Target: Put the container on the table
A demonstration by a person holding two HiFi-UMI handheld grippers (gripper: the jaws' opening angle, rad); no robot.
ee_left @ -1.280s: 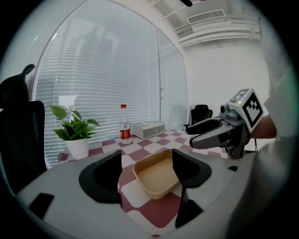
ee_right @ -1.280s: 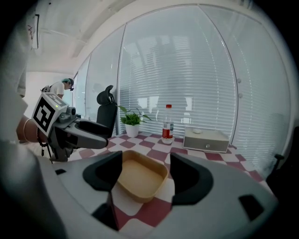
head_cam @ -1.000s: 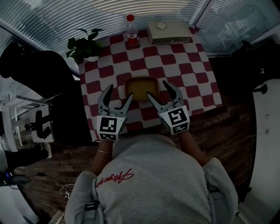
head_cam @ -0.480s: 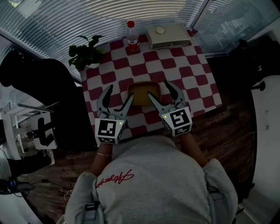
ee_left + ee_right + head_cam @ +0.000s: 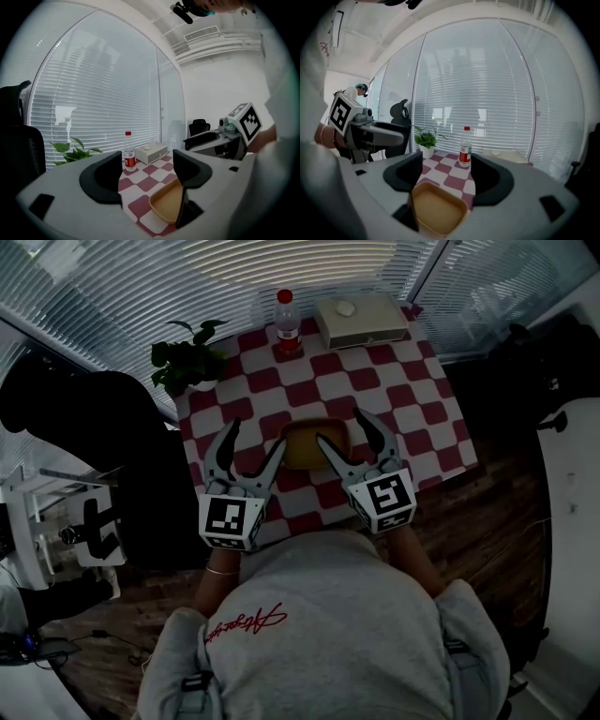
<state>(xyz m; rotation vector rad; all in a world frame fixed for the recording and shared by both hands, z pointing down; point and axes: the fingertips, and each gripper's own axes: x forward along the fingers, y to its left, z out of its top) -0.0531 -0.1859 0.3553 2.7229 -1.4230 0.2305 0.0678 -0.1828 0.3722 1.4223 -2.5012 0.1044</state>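
A shallow tan container (image 5: 312, 442) lies on the red-and-white checked table (image 5: 403, 399), near its front edge. My left gripper (image 5: 255, 435) hovers open just left of it, nothing between its fingers. My right gripper (image 5: 340, 427) is open too, and its left finger crosses over the container's right part. In the left gripper view the container (image 5: 168, 204) sits low beside the right jaw, past the open left gripper (image 5: 147, 174). In the right gripper view the container (image 5: 437, 214) lies low between the wide-apart jaws of the right gripper (image 5: 445, 177), partly hidden by the gripper body.
At the table's far edge stand a clear bottle with a red cap and label (image 5: 287, 321), a potted green plant (image 5: 183, 354) at the left corner, and a flat white box (image 5: 362, 317). A black chair (image 5: 84, 418) stands left of the table. Window blinds lie behind.
The head view has shifted a little, so the table sits slightly lower and to the right. Both grippers stay open beside the container, which has not moved on the table.
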